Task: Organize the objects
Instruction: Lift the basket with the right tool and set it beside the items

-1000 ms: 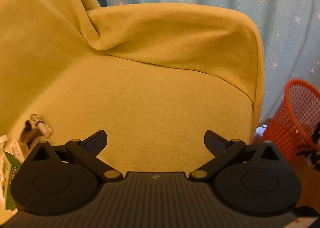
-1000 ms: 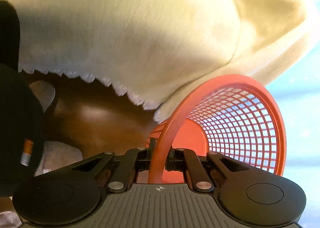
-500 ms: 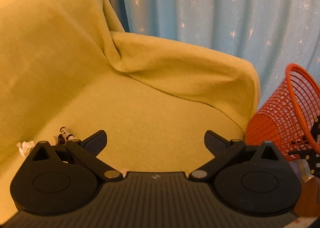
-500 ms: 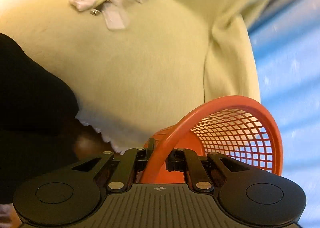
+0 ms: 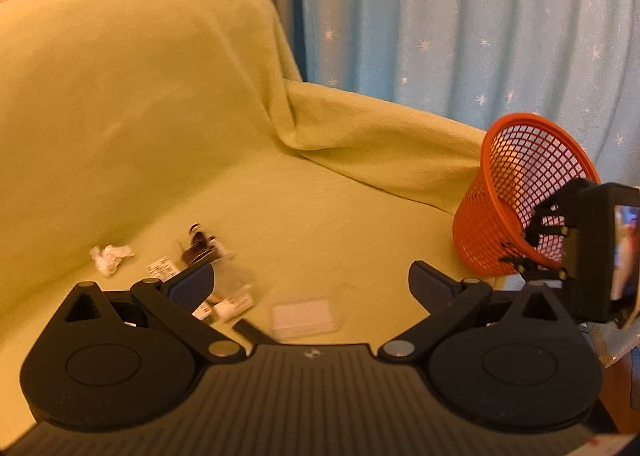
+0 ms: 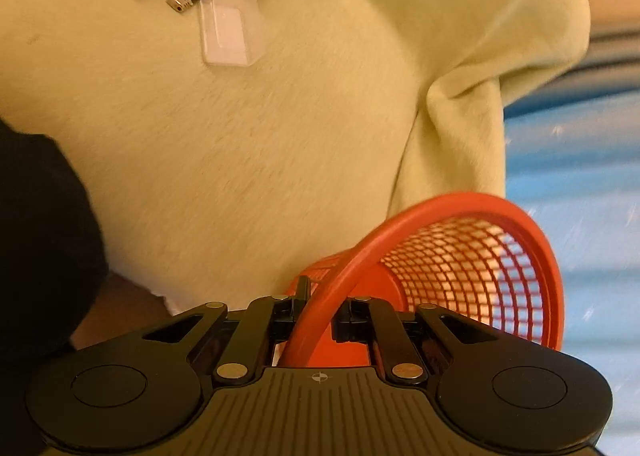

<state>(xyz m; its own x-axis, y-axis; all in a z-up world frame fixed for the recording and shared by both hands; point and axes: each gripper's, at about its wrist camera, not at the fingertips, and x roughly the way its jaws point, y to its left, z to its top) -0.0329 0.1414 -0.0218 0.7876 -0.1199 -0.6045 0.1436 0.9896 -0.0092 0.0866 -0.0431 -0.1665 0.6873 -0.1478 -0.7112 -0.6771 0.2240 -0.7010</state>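
Orange plastic mesh basket (image 6: 460,264): light, springy, rim (image 6: 316,320) pinched by right tool (image 6: 320,316) at 6 o'clock, beside green-covered sofa (image 6: 240,156). Left tool (image 5: 312,284) wide, empty. Rim is best hold.

"Where is the little stuff?"

"On the sofa seat (image 5: 320,224), low and left in my left view. The paper ball (image 5: 109,257) is farthest left, the small bottles (image 5: 224,306) are beside it, and the flat case (image 5: 306,316) lies right of those."

"And the basket (image 5: 520,196)?"

"At the right edge, off the seat's corner. My right gripper (image 6: 318,312) holds its rim. The curtain (image 5: 460,16) hangs behind."
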